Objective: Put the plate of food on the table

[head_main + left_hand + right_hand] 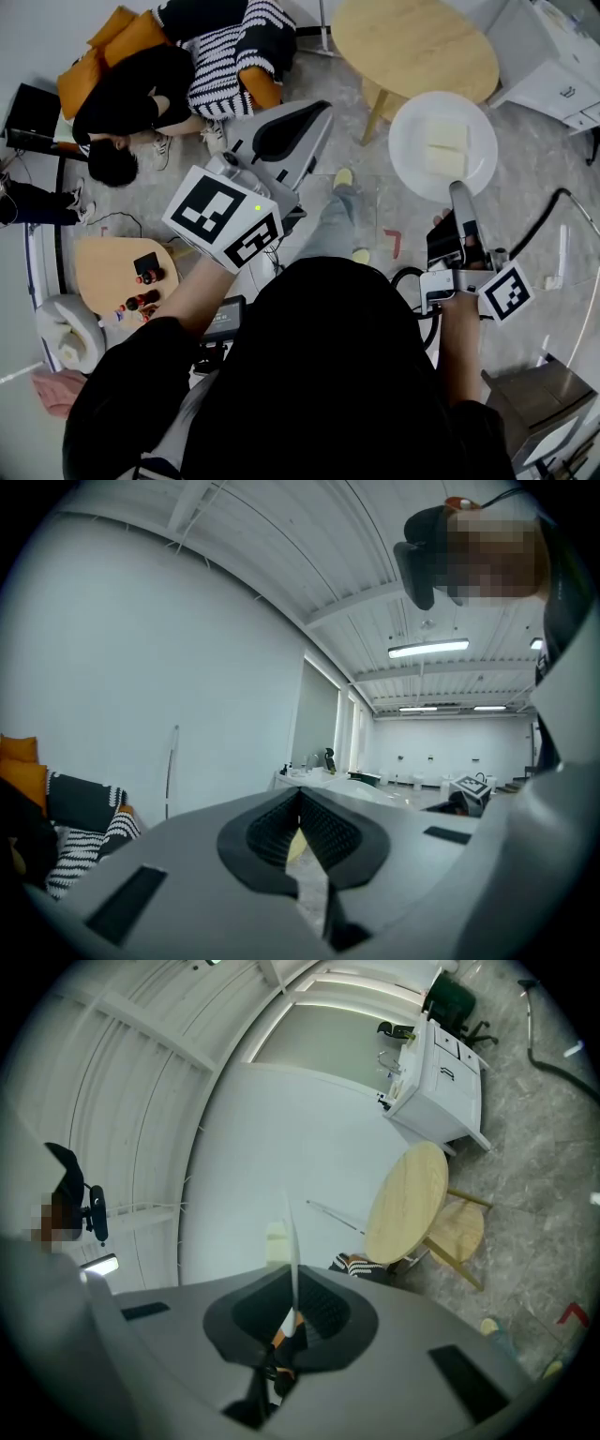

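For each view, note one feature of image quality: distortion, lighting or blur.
Head view: even, soft light with faint shadows; the plate is sharp. Left gripper view: a fisheye circle with dark corners; the ceiling strip light glares. Right gripper view: the same fisheye curving; the plate shows edge-on between the jaws as a thin, slightly soft line.

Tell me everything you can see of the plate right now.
The plate is round and white, like ceramic, held about level with two pale rectangular food blocks on top. The right tool is shut on its near rim; the right gripper view shows it edge-on, a thin white line between the jaws. It hangs over the grey floor beside the round wooden table, not on it.
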Action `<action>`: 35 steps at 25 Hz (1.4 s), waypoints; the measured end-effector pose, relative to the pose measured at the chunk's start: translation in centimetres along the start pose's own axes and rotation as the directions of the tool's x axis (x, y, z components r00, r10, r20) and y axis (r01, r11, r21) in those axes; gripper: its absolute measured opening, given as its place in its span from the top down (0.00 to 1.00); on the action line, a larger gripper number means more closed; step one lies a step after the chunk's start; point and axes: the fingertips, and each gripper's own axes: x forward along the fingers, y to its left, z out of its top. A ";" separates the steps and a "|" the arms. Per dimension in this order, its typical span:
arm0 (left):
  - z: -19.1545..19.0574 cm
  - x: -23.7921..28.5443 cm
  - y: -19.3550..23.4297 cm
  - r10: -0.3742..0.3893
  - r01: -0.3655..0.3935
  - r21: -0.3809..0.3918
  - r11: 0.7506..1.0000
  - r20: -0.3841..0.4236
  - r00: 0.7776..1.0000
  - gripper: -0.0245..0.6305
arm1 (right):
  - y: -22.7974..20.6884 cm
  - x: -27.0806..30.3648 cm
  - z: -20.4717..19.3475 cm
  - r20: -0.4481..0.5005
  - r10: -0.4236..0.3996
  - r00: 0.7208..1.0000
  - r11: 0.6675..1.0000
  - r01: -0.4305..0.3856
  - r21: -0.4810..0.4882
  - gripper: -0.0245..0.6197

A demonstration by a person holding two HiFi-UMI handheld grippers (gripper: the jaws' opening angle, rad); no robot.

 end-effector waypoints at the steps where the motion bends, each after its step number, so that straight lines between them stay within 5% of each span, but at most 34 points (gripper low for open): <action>1: -0.1 0.2 0.1 -0.002 0.002 -0.002 1.000 -0.004 1.000 0.95 | -0.1 0.2 0.1 0.000 0.000 1.000 1.000 0.000 0.004 0.94; 35: -1.5 12.8 8.7 -0.034 0.025 -0.092 0.995 -0.103 0.994 0.95 | -5.4 11.2 6.7 -0.017 -0.063 0.998 0.997 0.064 0.052 0.94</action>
